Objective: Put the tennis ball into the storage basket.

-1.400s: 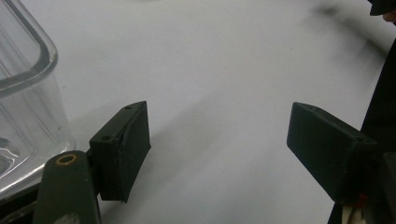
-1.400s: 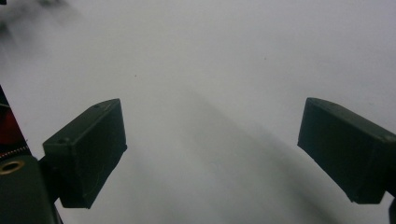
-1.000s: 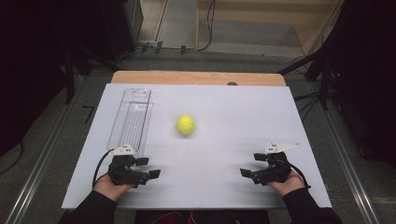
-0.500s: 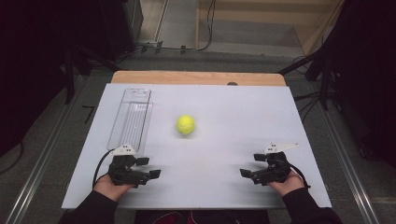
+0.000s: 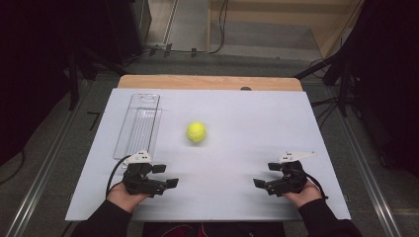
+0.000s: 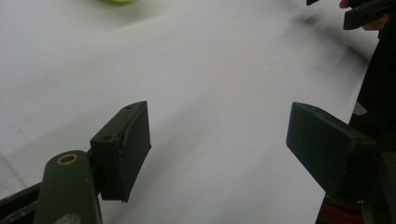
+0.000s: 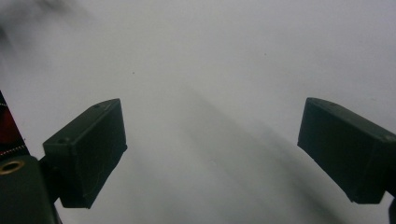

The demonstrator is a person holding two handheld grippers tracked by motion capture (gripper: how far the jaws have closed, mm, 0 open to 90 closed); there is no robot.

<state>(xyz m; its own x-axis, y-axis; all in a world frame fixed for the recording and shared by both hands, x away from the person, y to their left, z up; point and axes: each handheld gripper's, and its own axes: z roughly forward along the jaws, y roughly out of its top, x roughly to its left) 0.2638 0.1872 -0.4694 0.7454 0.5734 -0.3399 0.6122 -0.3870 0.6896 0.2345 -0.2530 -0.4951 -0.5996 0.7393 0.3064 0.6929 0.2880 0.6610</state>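
A yellow-green tennis ball (image 5: 196, 132) rests on the white table (image 5: 247, 123), near its middle. A clear plastic tube container (image 5: 139, 124) lies on its side at the left, empty as far as I can see. My left gripper (image 5: 165, 176) sits near the front left edge, open, jaws pointing right with nothing between them. My right gripper (image 5: 265, 174) sits near the front right edge, open and empty, jaws pointing left. In the left gripper view my left gripper (image 6: 217, 135) faces bare table, with the ball's edge (image 6: 116, 1) at the top. In the right gripper view my right gripper (image 7: 212, 144) faces bare table.
A wooden strip (image 5: 207, 82) runs along the table's far edge. Dark stands and cables (image 5: 326, 106) crowd the floor beyond and to the right. The right gripper (image 6: 366, 11) and its hand show at the top right of the left gripper view.
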